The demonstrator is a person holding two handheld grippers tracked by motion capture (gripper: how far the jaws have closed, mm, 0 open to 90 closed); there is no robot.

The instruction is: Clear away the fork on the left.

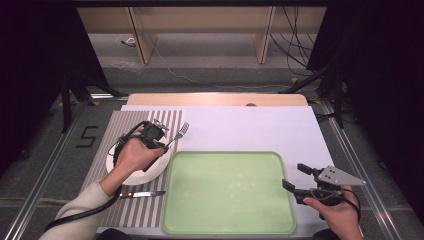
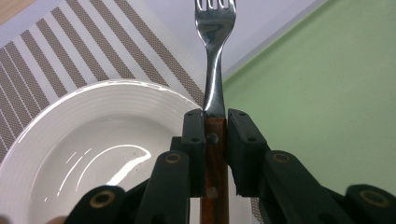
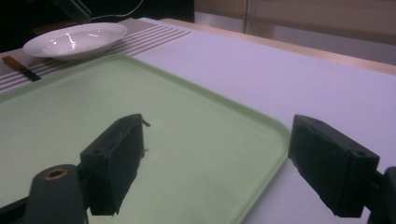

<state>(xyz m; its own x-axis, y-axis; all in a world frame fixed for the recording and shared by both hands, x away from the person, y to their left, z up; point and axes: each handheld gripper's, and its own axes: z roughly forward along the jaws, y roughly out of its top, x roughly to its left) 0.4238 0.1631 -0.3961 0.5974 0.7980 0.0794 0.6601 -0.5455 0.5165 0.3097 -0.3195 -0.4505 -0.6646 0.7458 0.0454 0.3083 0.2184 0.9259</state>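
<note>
A fork [image 2: 215, 70] with a wooden handle is clamped between the jaws of my left gripper [image 2: 215, 122], tines pointing away. From above, that gripper [image 1: 159, 141] hovers over the right part of a white plate [image 1: 156, 168], and the fork [image 1: 181, 132] juts out toward the upper right over the striped placemat [image 1: 105, 145]. The plate [image 2: 93, 140] lies just below and left of the jaws. My right gripper [image 1: 294, 177] stands open at the right edge of the green tray [image 1: 225, 190], with nothing between its jaws [image 3: 219, 158].
A wooden-handled knife [image 1: 142, 193] lies on the striped placemat below the plate. The knife [image 3: 16, 66] and the plate [image 3: 74, 39] lie beyond the tray [image 3: 140, 112] in the right gripper view. White mat [image 1: 250, 130] covers the table behind the tray.
</note>
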